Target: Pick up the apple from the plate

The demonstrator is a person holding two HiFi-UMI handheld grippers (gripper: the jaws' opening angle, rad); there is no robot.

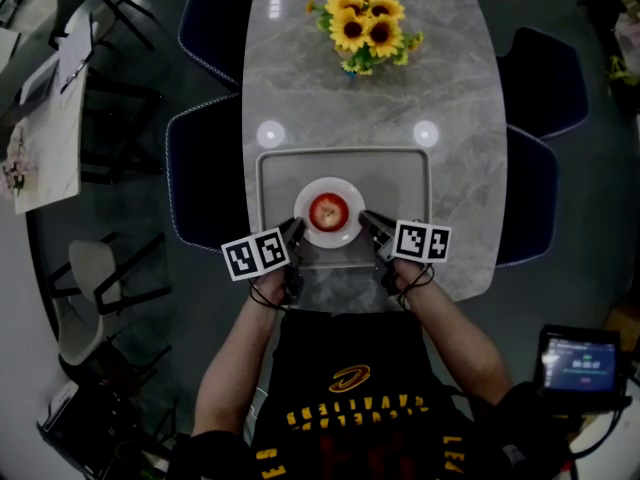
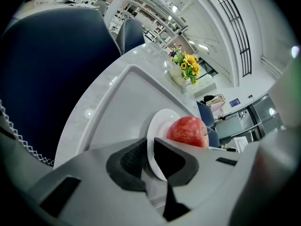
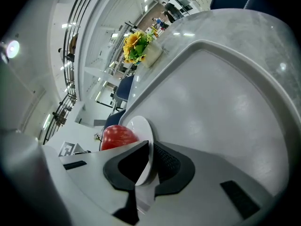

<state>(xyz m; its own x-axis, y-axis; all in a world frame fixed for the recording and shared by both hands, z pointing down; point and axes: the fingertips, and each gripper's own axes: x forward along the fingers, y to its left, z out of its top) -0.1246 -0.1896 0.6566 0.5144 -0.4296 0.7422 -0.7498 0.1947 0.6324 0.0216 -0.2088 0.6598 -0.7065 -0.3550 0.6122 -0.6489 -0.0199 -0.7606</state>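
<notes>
A red apple (image 1: pixel 328 210) sits in the middle of a small white plate (image 1: pixel 346 234), which rests on a grey tray (image 1: pixel 400 178). My left gripper (image 1: pixel 297 231) is at the plate's left rim and my right gripper (image 1: pixel 366 221) at its right rim. In the left gripper view the plate's edge (image 2: pixel 157 126) runs between the jaws of the left gripper (image 2: pixel 149 159), with the apple (image 2: pixel 188 132) just beyond. The right gripper view shows the same: the plate's edge (image 3: pixel 142 126) is pinched in the right gripper (image 3: pixel 150 166), and the apple (image 3: pixel 117 136) lies behind it.
The tray lies near the front edge of a marble table (image 1: pixel 300 68). A bunch of sunflowers (image 1: pixel 365 28) stands at the far end. Dark blue chairs (image 1: pixel 205 183) (image 1: pixel 530 198) flank the table. A small screen device (image 1: pixel 580 363) is at the lower right.
</notes>
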